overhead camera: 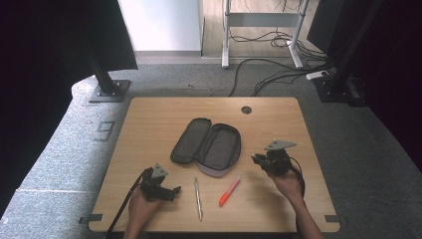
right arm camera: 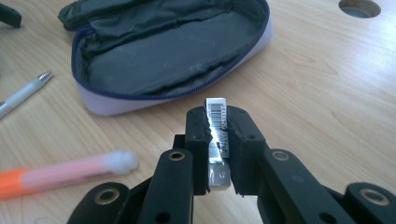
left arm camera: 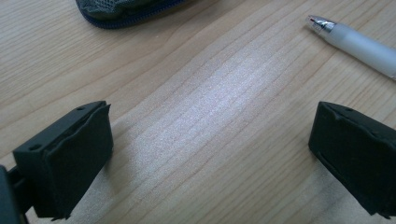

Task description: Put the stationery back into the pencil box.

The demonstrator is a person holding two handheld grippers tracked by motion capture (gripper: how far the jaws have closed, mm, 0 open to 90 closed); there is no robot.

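Right gripper (right arm camera: 215,140) is clamped on a small barcoded eraser (right arm camera: 217,140), just beside the open pencil case (right arm camera: 163,60). Left gripper (left arm camera: 210,154) rests with jaws apart over bare table (left arm camera: 210,93), pen (left arm camera: 359,44) nearby.

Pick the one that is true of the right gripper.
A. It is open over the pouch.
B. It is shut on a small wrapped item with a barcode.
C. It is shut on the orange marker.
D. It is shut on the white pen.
B: in the right gripper view the right gripper is clamped on a small wrapped item with a barcode, while the pen and marker lie on the table.
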